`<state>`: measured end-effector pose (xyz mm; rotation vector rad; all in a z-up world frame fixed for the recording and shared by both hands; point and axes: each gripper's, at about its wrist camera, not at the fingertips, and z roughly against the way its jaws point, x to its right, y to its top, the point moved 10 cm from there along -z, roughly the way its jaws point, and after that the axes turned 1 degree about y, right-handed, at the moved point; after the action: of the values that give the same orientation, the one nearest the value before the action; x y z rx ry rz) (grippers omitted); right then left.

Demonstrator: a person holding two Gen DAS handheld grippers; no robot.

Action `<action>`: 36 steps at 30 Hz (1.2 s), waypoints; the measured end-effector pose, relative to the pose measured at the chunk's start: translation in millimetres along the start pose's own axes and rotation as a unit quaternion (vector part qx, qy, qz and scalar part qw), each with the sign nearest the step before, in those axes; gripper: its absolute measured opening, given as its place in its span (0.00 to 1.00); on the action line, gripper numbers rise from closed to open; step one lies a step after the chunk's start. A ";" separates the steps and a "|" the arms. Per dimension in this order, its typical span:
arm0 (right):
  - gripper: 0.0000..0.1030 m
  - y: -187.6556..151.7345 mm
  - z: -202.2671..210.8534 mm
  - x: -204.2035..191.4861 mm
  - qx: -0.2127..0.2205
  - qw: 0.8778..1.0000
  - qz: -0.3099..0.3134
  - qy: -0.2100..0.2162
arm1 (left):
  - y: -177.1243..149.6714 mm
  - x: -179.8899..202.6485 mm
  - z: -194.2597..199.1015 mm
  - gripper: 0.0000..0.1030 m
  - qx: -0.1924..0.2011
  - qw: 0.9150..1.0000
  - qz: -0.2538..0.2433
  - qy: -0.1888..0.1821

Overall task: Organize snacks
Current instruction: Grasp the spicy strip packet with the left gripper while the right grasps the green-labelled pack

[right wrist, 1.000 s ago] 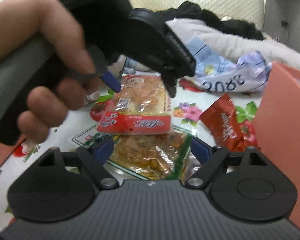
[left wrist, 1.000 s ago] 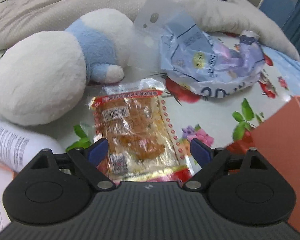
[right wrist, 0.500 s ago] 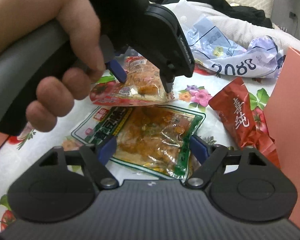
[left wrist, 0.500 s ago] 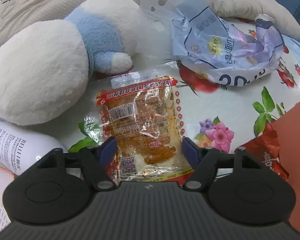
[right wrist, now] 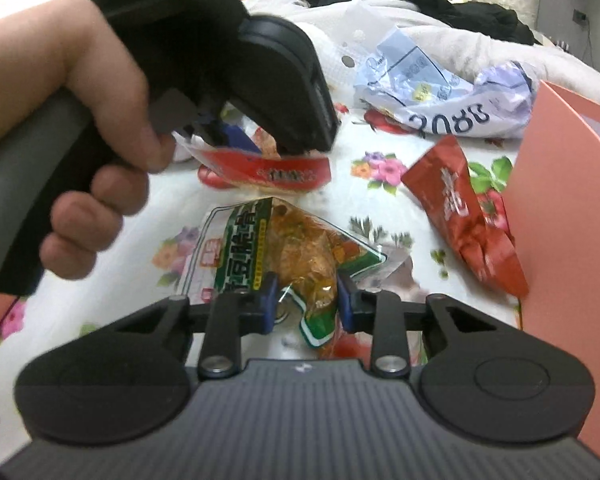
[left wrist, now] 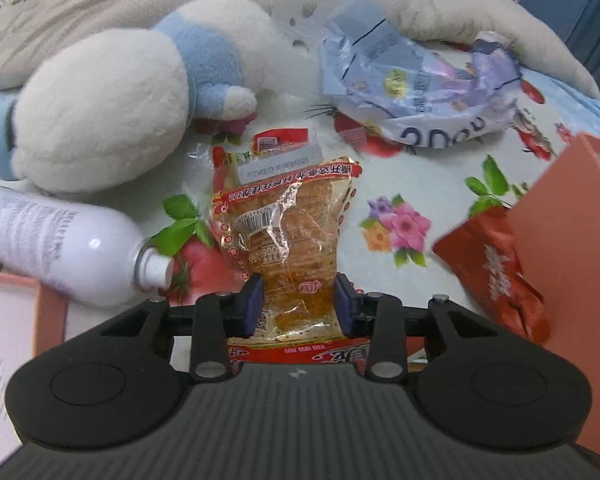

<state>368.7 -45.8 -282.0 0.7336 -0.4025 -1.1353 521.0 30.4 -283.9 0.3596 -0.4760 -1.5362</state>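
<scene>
**Both grippers pinching snack packets**

Left gripper (left wrist: 299,304): fingers (left wrist: 253,300) had just been closing and pinched the near end of a clear red-trimmed packet of orange-brown snack (left wrist: 288,236), squeezing it narrow at the waist. From the right wrist view the packet looked raised off the flower-print sheet (left wrist: 380,184), a hand (right wrist: 76,128) on the grey handle.

Right gripper (right wrist: 307,306): fingers (right wrist: 269,300) also just closing, narrowed onto a crumpled clear green-bordered packet of orange snack (right wrist: 296,248), over the sheet below the left gripper.

A crinkled red foil pouch (right wrist: 460,208) lay against the salmon-pink box wall (right wrist: 568,208). Behind: white-and-blue plush toy (left wrist: 112,112), white spray can (left wrist: 56,248) on its side, crumpled pale-blue plastic bag (left wrist: 416,88).
</scene>
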 end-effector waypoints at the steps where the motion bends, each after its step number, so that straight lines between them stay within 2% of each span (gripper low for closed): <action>1: 0.31 -3.0 4.7 -0.6 -0.001 1.000 0.000 -0.001 | -2.9 1.3 7.0 0.41 0.003 1.000 -0.002 -0.004; 9: 0.31 -30.9 49.2 -2.9 -0.013 1.000 -0.004 -0.005 | -29.3 4.8 69.8 0.41 0.021 0.999 0.022 -0.027; 16: 0.31 -48.3 85.3 2.5 -0.020 1.000 -0.023 -0.006 | -62.3 -15.0 116.7 0.41 0.028 0.996 0.076 -0.031; 26: 0.31 -54.8 127.6 5.7 -0.006 0.998 -0.069 0.006 | -125.1 -36.7 149.1 0.41 0.023 0.995 0.092 -0.012; 30: 0.31 -55.5 137.6 2.0 -0.003 0.997 -0.071 0.013 | -156.1 -39.7 160.2 0.41 0.022 0.996 0.089 0.001; 36: 0.31 -59.9 153.1 -3.4 0.001 0.997 -0.069 0.016 | -196.7 -39.1 175.8 0.41 0.026 0.994 0.107 -0.005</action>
<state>230.3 -105.4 -216.2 0.7891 -0.3294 -1.2511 263.4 79.6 -235.4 0.3309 -0.5448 -1.3204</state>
